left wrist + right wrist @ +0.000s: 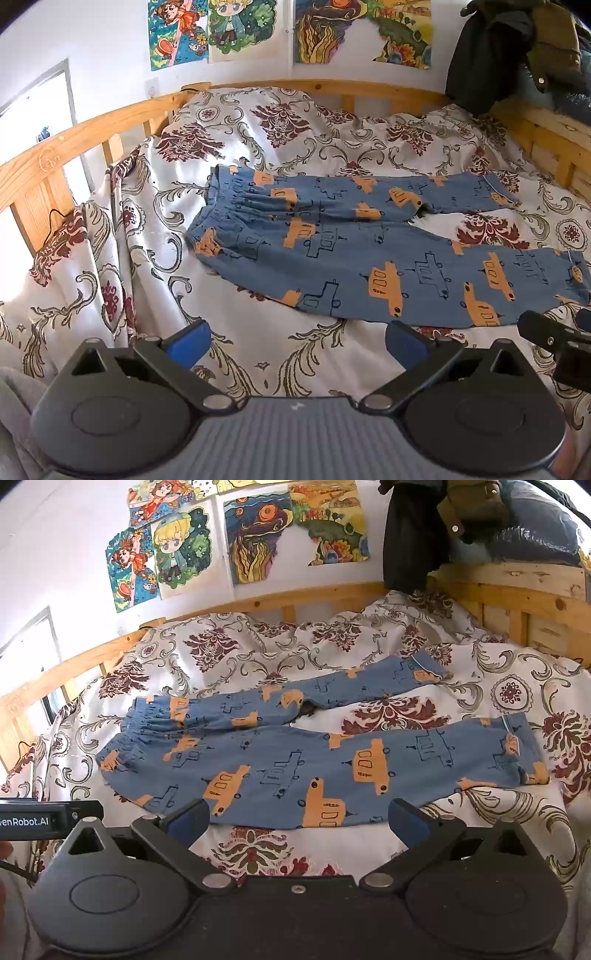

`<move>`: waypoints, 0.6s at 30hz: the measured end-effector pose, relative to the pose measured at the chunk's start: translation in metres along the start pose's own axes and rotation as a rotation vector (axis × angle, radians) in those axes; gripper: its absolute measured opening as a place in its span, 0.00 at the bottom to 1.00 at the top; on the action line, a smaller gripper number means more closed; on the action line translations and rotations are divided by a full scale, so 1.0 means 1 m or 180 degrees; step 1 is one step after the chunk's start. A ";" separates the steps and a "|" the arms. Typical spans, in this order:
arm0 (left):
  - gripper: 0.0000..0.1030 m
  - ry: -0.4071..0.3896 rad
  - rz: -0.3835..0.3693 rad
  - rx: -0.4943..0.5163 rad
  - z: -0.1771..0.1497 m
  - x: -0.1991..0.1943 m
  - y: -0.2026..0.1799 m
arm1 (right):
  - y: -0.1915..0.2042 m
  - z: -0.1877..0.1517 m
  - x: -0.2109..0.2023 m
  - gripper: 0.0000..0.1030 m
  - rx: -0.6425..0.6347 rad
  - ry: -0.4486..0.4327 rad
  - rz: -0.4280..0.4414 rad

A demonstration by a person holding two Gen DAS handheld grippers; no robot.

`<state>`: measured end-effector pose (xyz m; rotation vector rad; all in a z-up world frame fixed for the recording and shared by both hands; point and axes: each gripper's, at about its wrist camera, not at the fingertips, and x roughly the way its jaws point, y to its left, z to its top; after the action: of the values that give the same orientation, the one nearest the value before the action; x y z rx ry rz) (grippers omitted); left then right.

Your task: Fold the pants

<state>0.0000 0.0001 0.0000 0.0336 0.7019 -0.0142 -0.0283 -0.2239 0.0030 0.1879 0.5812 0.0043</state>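
Blue pants [332, 236] with orange car prints lie flat on the bed, waistband to the left, two legs spread apart to the right. They also show in the right wrist view [295, 753]. My left gripper [297, 341] is open and empty, hovering over the bedspread just in front of the near leg's edge. My right gripper [297, 818] is open and empty, above the near leg's front edge. The right gripper's body shows at the left wrist view's right edge [554, 336]. The left gripper's body shows at the right wrist view's left edge [48, 819].
The floral bedspread [258, 354] covers the bed. A wooden rail [92, 125] runs along the left and back. Dark clothes [517, 48] hang at the back right corner. Posters [258, 539] hang on the wall.
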 end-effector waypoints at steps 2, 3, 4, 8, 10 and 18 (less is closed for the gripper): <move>1.00 -0.0001 0.0001 -0.0001 0.000 0.000 0.000 | 0.000 0.000 0.000 1.00 0.0002 0.0001 0.0002; 1.00 0.0000 0.0000 -0.0002 0.000 0.000 0.000 | 0.000 0.000 0.000 0.99 0.0002 0.0003 0.0002; 1.00 0.0000 0.0000 -0.0003 0.000 0.000 0.000 | 0.000 0.000 0.000 0.99 0.0002 0.0005 0.0001; 1.00 0.0003 0.0003 -0.0003 0.000 -0.001 0.000 | -0.001 0.000 0.001 1.00 0.0007 0.0003 0.0000; 1.00 0.0008 -0.0002 0.0002 0.000 0.000 0.000 | -0.001 0.000 0.001 1.00 0.0009 0.0006 0.0001; 1.00 0.0019 0.0005 -0.0004 0.000 0.000 0.000 | -0.001 0.000 0.001 0.99 0.0011 0.0010 0.0003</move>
<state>0.0000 0.0002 0.0000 0.0330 0.7078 -0.0123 -0.0273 -0.2249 0.0019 0.1915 0.5844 0.0044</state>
